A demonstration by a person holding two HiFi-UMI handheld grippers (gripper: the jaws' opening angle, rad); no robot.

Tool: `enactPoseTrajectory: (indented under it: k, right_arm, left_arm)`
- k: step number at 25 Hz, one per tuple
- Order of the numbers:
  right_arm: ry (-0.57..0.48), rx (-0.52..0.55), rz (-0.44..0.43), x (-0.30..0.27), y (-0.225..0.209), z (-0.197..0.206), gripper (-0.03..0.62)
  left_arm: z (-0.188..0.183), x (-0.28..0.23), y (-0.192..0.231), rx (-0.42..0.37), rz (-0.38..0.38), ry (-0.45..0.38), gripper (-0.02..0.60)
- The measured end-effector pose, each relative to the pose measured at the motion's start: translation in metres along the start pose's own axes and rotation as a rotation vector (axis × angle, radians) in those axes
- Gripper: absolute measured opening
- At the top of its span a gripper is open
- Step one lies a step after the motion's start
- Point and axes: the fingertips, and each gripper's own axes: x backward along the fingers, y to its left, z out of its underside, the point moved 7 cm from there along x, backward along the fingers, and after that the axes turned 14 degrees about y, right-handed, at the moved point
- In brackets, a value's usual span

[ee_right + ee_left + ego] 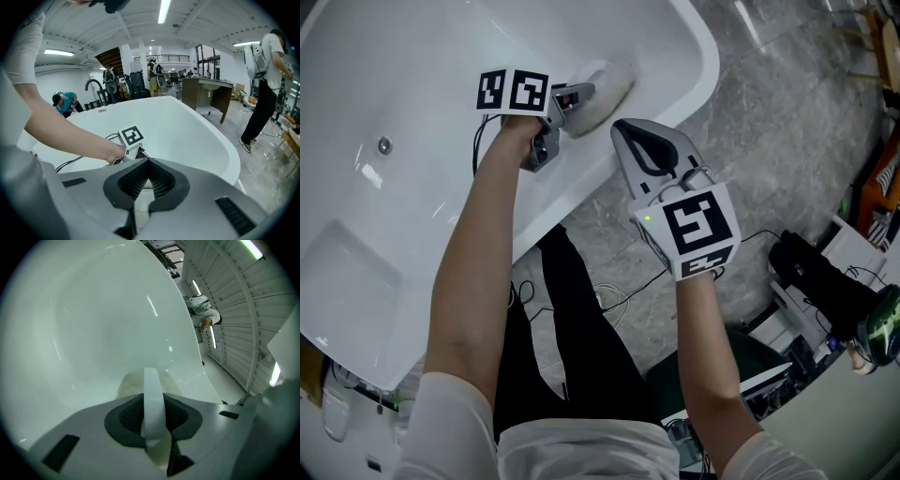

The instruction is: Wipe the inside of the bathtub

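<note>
The white bathtub (412, 84) fills the upper left of the head view. My left gripper (579, 95) reaches over the rim and is shut on a pale cloth (607, 86), which is pressed against the tub's inner wall close to the rounded end. In the left gripper view the cloth (133, 382) bulges out beyond the closed jaws of that gripper (153, 397), against the curved tub wall (93, 324). My right gripper (627, 128) hovers outside the tub beside its rim, shut with nothing in it. In the right gripper view, the closed right gripper (147, 163) points at the left gripper's marker cube (131, 136).
A round drain (384, 144) sits in the tub floor. Grey stone floor (769, 103) lies to the right, with cables (614, 300) near my legs and black equipment (820, 277) at the right. Several people (262, 84) and a table (206, 91) stand beyond the tub.
</note>
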Motion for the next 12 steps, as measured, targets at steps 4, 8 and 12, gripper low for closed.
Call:
enactPoseTrajectory:
  k: [4, 8, 12]
  right_arm:
    - [0.019, 0.014, -0.013, -0.007, 0.01, -0.001, 0.019]
    - [0.031, 0.031, -0.035, -0.016, 0.024, -0.003, 0.018]
    - [0.043, 0.039, -0.031, -0.02, 0.025, -0.002, 0.02]
  left_arm:
    - [0.003, -0.002, 0.006, -0.003, 0.041, -0.003, 0.095]
    - [0.008, 0.004, 0.023, 0.016, 0.064, 0.015, 0.095]
    - [0.011, 0.009, 0.034, 0.024, 0.092, 0.032, 0.095]
